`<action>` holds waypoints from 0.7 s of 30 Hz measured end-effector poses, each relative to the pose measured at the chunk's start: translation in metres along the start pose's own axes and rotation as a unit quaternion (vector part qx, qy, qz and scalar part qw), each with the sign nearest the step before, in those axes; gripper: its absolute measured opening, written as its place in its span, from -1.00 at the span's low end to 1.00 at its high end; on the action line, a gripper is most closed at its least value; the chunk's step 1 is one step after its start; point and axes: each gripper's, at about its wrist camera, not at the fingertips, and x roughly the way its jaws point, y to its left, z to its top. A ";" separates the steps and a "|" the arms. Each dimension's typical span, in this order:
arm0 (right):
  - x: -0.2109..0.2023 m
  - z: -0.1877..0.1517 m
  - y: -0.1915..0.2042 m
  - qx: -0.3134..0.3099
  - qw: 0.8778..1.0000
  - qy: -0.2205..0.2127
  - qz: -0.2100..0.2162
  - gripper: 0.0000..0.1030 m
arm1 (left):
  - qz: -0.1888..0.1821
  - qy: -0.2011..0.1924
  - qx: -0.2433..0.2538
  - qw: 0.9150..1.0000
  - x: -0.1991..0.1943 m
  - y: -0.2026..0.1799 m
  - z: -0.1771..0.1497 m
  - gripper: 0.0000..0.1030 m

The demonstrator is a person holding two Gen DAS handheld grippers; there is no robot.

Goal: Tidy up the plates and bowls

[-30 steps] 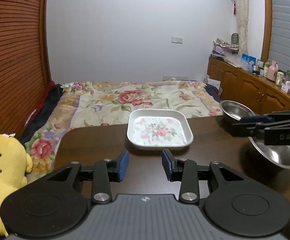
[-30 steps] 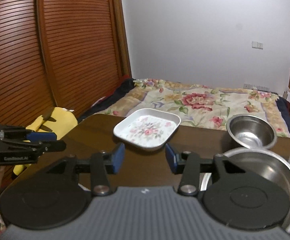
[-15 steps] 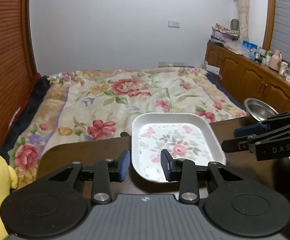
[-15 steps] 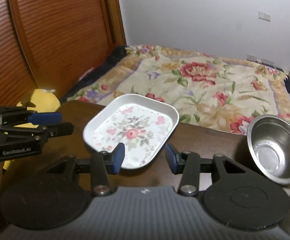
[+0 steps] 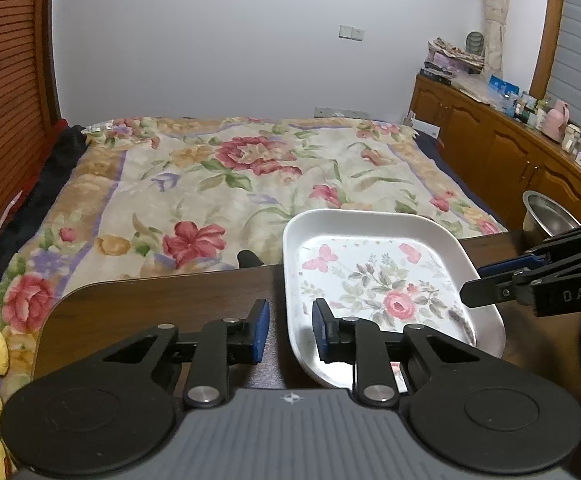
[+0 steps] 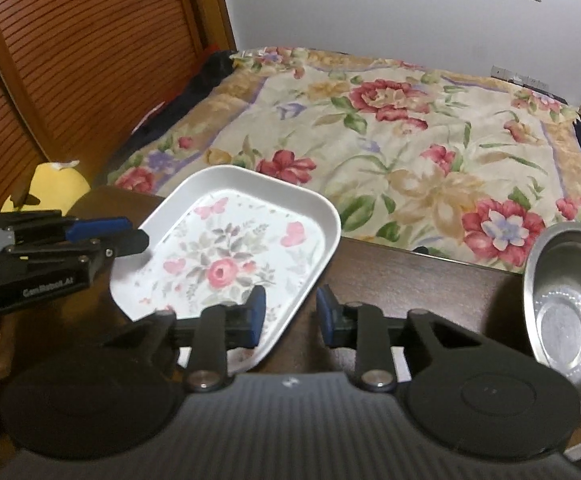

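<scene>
A: How did the left gripper (image 5: 289,330) stand?

B: Its fingers were parted, straddling the left rim of the floral tray (image 5: 374,280), one inside and one outside it; contact I couldn't tell. The tray sat on the dark tabletop (image 5: 162,300) at the edge toward the bed (image 5: 250,176).

A: And the right gripper (image 6: 290,316)?

B: Parted too, astride the tray's right rim, gripping nothing.

A: Anything only one view showed?

B: The right wrist view showed the steel bowl (image 6: 566,312) whole, at three o'clock. The left view caught only its rim, plus a cluttered cabinet (image 5: 522,152) at two o'clock.
</scene>
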 end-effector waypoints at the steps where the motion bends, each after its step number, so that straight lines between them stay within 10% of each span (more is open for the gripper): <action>1: 0.002 0.001 0.000 0.000 1.000 0.003 0.000 -0.45 | -0.001 0.001 0.001 1.000 0.002 0.001 0.001 -0.53; 21: 0.015 0.005 -0.004 0.005 1.000 0.023 0.005 -0.69 | 0.004 0.008 -0.003 1.000 0.010 -0.001 0.000 -0.71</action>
